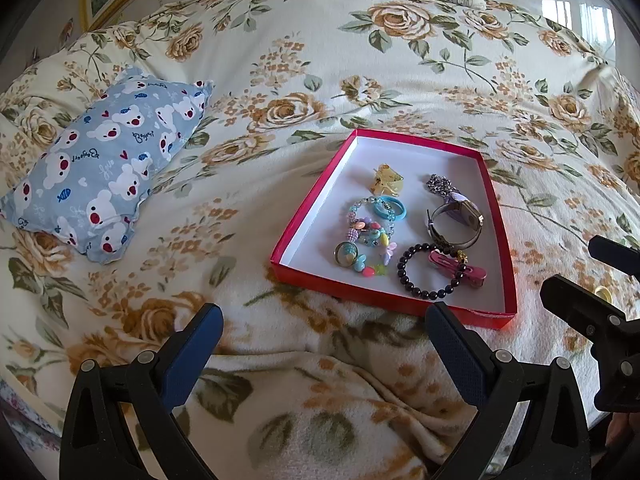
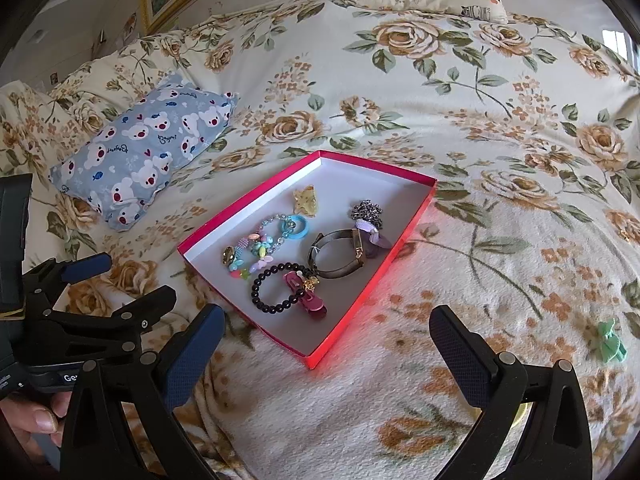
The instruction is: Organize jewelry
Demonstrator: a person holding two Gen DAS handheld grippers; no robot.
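Right wrist view – both grippers' fingers spread wide, empty, near the red tray (image 2: 404, 232) of jewelry.

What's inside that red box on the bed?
The red box holds a watch, black bead bracelet, pink clip, colourful beads, blue ring, yellow clip, chain. Anything beneath them is hidden.

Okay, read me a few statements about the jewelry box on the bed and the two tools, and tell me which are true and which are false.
1. The red box holds a black bead bracelet. True.
2. The left tool grips the watch. False: it is open, holding nothing.
3. A green bow clip lies on the blanket outside the box. True.
4. The blue ring sits on the blue pillow. False: it is inside the box.
5. The right tool is open. True.
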